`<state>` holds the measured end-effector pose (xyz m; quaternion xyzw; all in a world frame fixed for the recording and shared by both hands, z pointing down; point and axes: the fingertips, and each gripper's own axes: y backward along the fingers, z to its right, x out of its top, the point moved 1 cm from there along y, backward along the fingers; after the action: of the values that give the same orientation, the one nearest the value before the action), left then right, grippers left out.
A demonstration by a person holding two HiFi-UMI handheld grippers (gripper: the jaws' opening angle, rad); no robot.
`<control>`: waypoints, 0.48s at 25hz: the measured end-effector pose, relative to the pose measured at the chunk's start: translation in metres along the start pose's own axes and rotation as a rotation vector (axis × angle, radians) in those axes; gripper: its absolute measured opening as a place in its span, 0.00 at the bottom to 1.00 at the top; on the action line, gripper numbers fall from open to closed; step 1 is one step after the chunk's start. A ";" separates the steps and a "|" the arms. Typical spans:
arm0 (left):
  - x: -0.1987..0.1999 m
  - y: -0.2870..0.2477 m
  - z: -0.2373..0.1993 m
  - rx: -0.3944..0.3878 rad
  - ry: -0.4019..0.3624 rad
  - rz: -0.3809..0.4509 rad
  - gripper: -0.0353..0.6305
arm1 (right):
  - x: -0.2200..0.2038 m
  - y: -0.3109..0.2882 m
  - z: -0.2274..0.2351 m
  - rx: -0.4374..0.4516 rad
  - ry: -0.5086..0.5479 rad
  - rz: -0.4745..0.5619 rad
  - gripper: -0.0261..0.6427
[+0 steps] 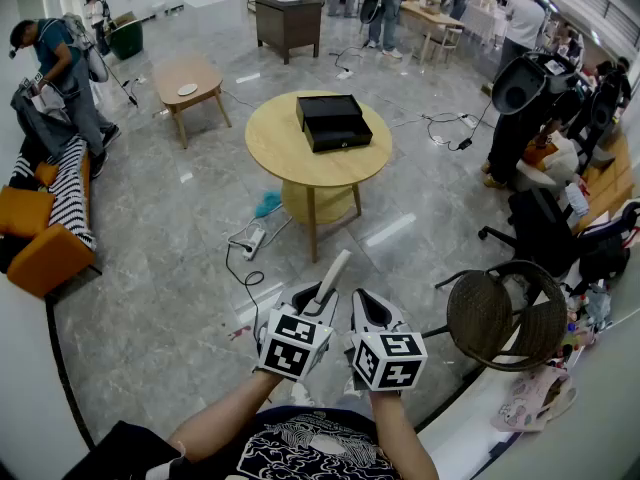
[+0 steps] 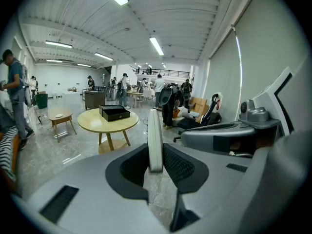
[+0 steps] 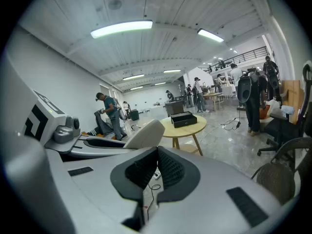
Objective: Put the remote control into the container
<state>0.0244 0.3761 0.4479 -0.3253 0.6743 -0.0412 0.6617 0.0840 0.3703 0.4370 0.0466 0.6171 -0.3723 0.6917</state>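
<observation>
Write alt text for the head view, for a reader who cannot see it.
Seen from above, the left gripper clamps a slim white remote control that juts forward, with the right gripper shut and empty beside it. Ahead on the grey tiled floor stands a round wooden table bearing a black container.

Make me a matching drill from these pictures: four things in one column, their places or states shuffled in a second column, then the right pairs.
Things:
1. remote control
2. black container
3. white plate
4. right tongs

Places or states:
A. on the small brown table
B. shut, with nothing between them
C. clamped in the left tongs
D. on the round wooden table

Pairs: 1-C, 2-D, 3-A, 4-B
</observation>
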 end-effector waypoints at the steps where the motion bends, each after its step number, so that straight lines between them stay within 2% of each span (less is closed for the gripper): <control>1: 0.000 0.000 -0.002 -0.003 0.001 0.000 0.20 | 0.000 -0.002 -0.001 -0.001 -0.001 -0.001 0.07; 12: 0.006 0.001 -0.032 -0.011 0.009 0.026 0.20 | 0.007 -0.025 -0.016 -0.019 0.015 0.005 0.07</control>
<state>-0.0054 0.3618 0.4455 -0.3199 0.6815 -0.0305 0.6575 0.0562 0.3573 0.4368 0.0442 0.6255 -0.3645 0.6884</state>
